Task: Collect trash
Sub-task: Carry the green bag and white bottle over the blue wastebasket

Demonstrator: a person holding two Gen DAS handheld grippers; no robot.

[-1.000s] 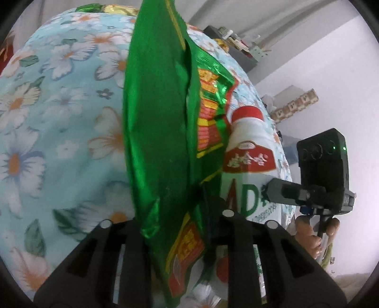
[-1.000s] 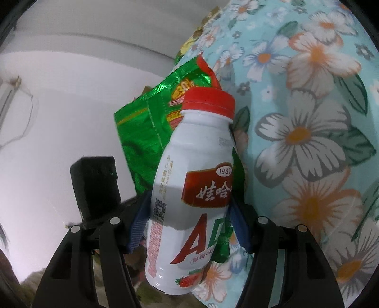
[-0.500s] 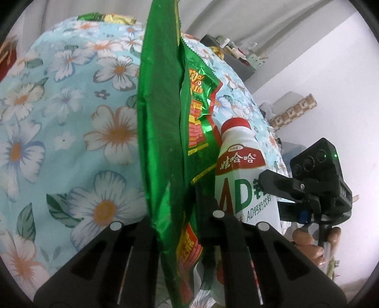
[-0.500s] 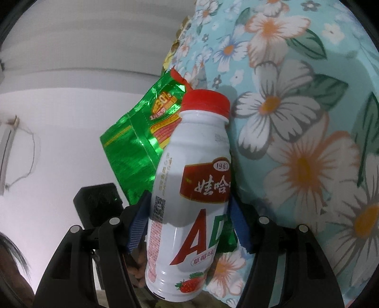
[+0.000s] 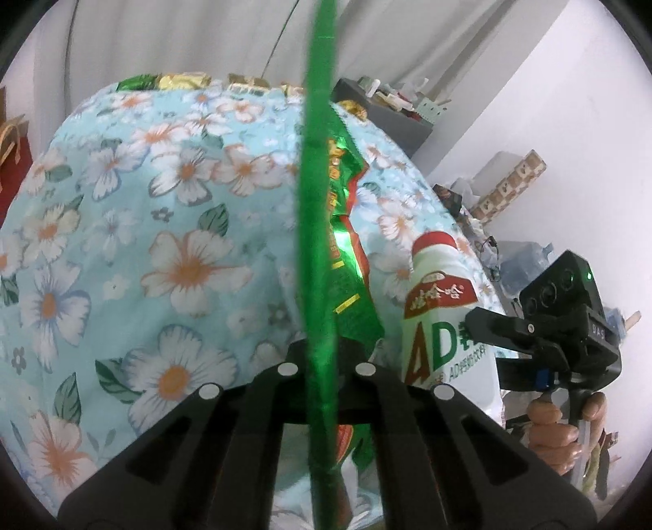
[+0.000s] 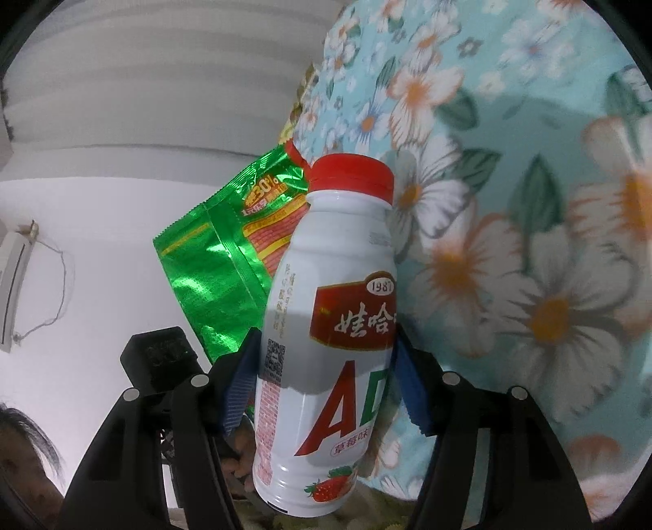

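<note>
The left gripper [image 5: 326, 367] is pinching a green snack bag [image 5: 322, 228] edge-on between its jaws, above the floral tablecloth [image 5: 134, 252]. Just to its right, the right gripper [image 6: 326, 379] is clamping a white red-capped AD milk bottle [image 6: 330, 326] upright.

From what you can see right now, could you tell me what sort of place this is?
Probably a lived-in home room: a floral tablecloth covers the table, pale curtains hang behind, and a cluttered dark cabinet stands against the white wall.
</note>
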